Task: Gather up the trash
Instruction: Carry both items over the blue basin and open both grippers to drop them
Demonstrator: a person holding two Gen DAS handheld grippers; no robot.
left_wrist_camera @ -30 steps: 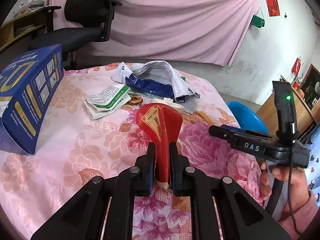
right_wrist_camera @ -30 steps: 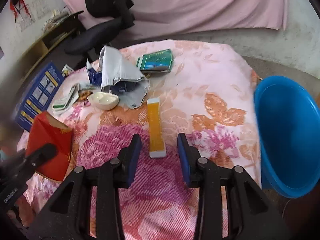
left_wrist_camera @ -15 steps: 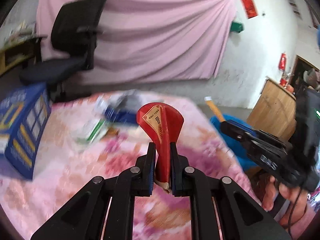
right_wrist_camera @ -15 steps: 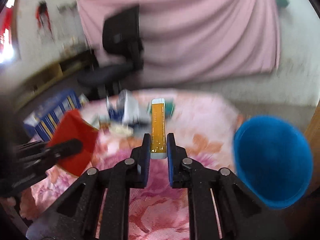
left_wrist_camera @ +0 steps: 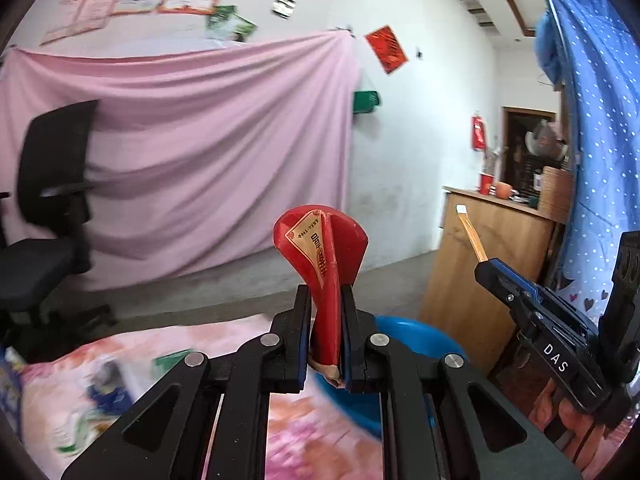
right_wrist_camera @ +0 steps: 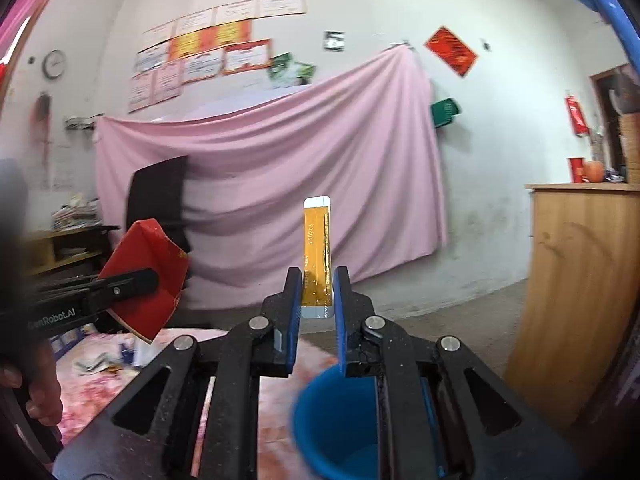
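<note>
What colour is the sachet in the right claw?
Orange-yellow with white ends; the sachet shows best in the right wrist view.

Glossy red paper packet [left_wrist_camera: 320,248], shiny orange foil sachet [right_wrist_camera: 317,256], smooth blue plastic bin [right_wrist_camera: 340,420], floral cloth tabletop [left_wrist_camera: 304,440].

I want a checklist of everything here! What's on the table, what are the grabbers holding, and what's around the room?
Surface: floral tablecloth, blurred.
Job's things: red packet and orange sachet held up; blue bin below them.
Clutter: wrappers on the cloth, too blurred to name.
Grippers: left gripper shut on red packet; right gripper shut on orange sachet.
Cables: nothing seen.
Surroundings: pink curtain, black chair, wooden cabinet.
</note>
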